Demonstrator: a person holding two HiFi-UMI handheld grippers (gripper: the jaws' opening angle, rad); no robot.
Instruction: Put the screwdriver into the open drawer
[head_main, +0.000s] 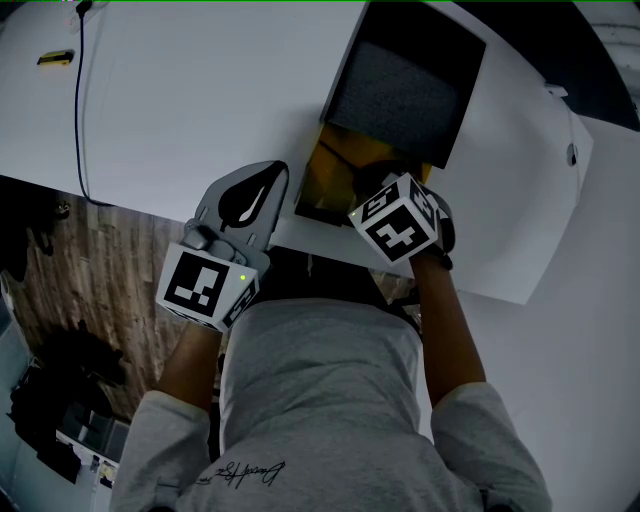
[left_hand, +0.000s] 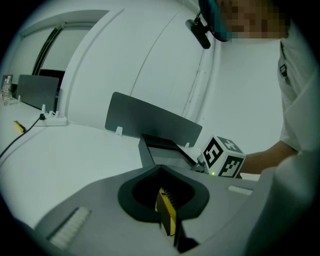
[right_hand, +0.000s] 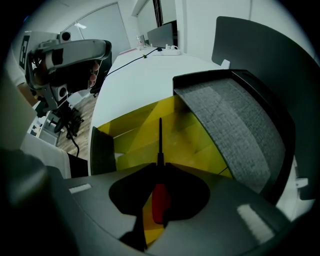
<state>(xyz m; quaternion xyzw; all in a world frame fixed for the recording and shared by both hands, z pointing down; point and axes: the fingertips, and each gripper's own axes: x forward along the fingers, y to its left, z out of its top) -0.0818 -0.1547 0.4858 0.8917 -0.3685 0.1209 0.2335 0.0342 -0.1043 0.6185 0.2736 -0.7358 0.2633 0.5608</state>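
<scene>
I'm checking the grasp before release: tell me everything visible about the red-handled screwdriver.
The screwdriver has a smooth red handle, plastic by its look, and a thin straight dark shaft. The right gripper is shut on the handle; the shaft points ahead over the open yellow drawer. Whether its tip touches it cannot be told.

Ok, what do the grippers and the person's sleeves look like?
The left gripper and right gripper are grey shells with a black teardrop opening. Each carries a white cube with black square markers and a small green light. The sleeves are light grey.
</scene>
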